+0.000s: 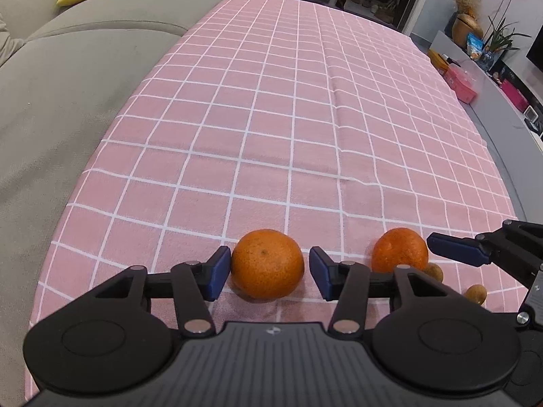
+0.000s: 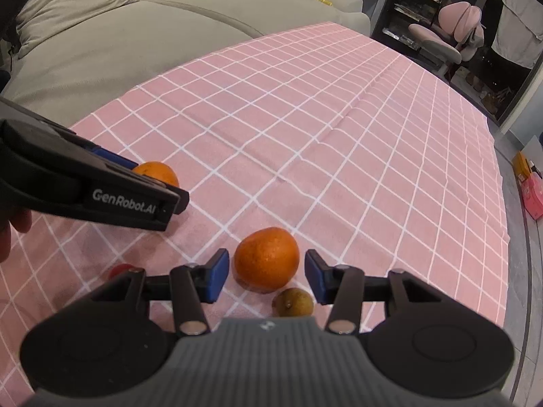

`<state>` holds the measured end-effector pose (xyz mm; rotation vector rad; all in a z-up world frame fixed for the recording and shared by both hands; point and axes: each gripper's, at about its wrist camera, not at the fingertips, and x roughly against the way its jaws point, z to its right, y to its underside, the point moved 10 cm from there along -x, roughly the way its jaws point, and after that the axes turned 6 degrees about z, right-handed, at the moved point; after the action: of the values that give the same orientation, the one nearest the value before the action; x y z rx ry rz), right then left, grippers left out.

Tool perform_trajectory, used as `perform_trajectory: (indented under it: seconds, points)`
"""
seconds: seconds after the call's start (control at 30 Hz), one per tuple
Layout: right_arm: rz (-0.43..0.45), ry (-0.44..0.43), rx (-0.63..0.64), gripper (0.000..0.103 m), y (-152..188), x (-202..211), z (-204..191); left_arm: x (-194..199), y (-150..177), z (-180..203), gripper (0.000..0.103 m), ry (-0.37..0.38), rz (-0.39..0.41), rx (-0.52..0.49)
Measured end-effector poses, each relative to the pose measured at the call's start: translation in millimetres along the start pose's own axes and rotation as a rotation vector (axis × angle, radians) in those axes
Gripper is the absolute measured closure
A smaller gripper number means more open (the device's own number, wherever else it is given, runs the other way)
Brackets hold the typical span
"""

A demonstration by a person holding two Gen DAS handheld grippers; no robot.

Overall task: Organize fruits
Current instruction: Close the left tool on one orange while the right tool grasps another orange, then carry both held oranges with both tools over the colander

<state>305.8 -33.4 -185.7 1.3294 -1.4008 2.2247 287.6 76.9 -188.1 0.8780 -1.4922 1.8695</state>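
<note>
Two oranges lie on the pink checked tablecloth (image 1: 305, 101). My left gripper (image 1: 269, 271) is open around the left orange (image 1: 267, 264); its left pad touches or nearly touches the fruit, the right pad stands apart. My right gripper (image 2: 266, 273) is open around the right orange (image 2: 266, 258), with small gaps on both sides. That orange also shows in the left wrist view (image 1: 399, 249), and the left orange shows in the right wrist view (image 2: 157, 172), partly hidden by the left gripper. Both oranges rest on the cloth.
A small brown fruit (image 2: 292, 302) lies just in front of the right orange; two such fruits (image 1: 436, 271) (image 1: 475, 293) show in the left wrist view. A small red fruit (image 2: 120, 270) lies at left. A grey sofa (image 1: 68, 118) borders the table's left side.
</note>
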Motion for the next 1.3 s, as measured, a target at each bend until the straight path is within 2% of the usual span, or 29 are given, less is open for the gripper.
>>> perform_trajectory:
  seconds: [0.1,0.3,0.57,0.8,0.97,1.2,1.3]
  points:
    - [-0.014,0.002,0.017,0.058,1.0,-2.8,-2.6,-2.5,3.0,-2.5,0.050,-0.008,-0.018,0.006]
    - [-0.029,0.027,0.055,0.061,0.6,-7.8,-5.8,-1.6,4.9,-4.5,0.050,0.001,-0.022,0.033]
    - [-0.016,0.043,0.039,0.065,-0.9,-2.4,-3.4,10.8,0.7,8.5,0.051,0.055,-0.004,0.020]
    - [0.068,0.054,-0.007,0.065,-11.8,42.8,0.9,44.2,-19.6,22.0,0.051,0.102,0.060,0.010]
    - [0.132,0.059,-0.067,0.065,-9.6,90.5,4.4,78.9,-26.3,46.4,0.051,0.153,0.099,-0.041]
    - [0.159,0.081,-0.147,0.065,23.9,156.6,20.8,120.2,-18.3,100.7,0.051,0.282,0.117,-0.098]
    - [0.144,0.119,-0.184,0.065,51.3,182.2,36.1,132.3,-7.8,134.7,0.051,0.337,0.111,-0.168]
